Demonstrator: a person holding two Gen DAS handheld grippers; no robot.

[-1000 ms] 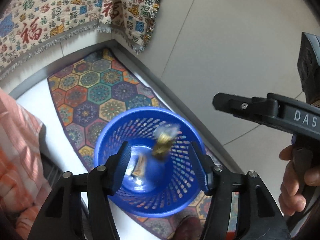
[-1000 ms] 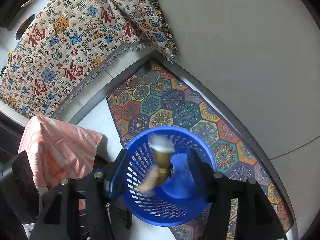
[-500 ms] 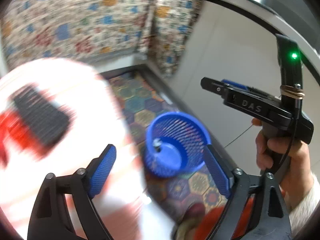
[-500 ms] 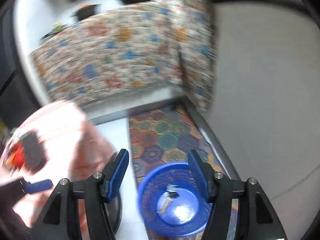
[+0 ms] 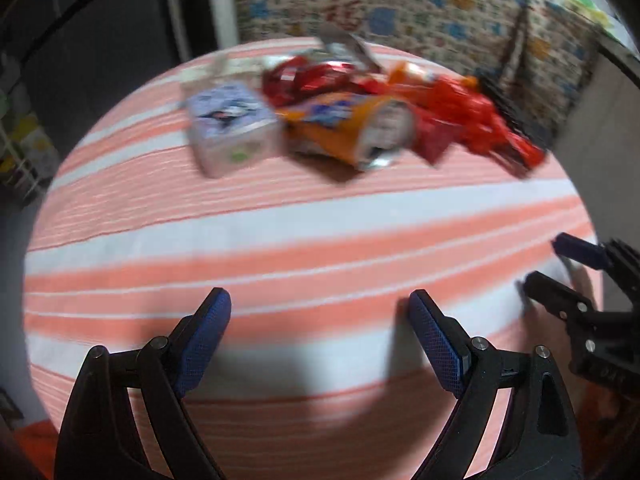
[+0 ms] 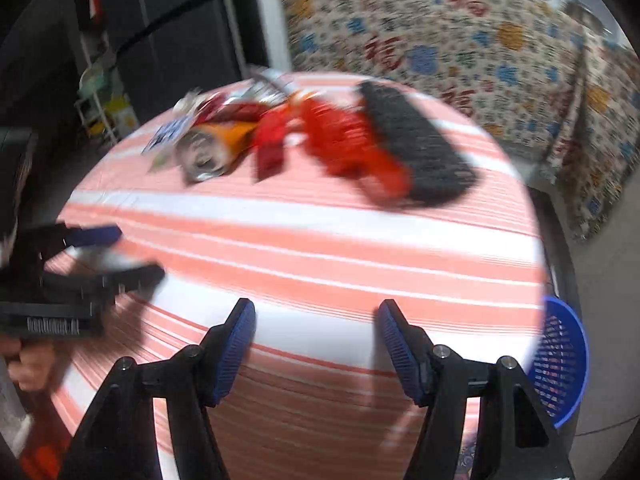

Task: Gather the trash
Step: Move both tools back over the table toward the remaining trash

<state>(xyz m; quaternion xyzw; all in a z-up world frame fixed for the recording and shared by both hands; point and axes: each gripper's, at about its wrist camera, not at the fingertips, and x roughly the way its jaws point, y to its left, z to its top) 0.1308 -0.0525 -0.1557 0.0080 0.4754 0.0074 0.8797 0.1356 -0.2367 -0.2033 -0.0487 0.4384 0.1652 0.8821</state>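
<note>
A heap of trash lies at the far side of the round table with the orange-and-white striped cloth: a small pale carton, an orange crushed can that also shows in the right wrist view, and red wrappers. My left gripper is open and empty over the table's near part. My right gripper is open and empty too, and also shows at the right edge of the left wrist view. The blue mesh basket stands on the floor beyond the table's right rim.
A black brush-like object lies beside the red wrappers. A patterned cloth hangs behind the table. Dark furniture and a small shelf stand at the far left. The frames are motion-blurred.
Both grippers swung up from above the blue basket, where trash had dropped in, to over the striped table. Both remain open and empty.
</note>
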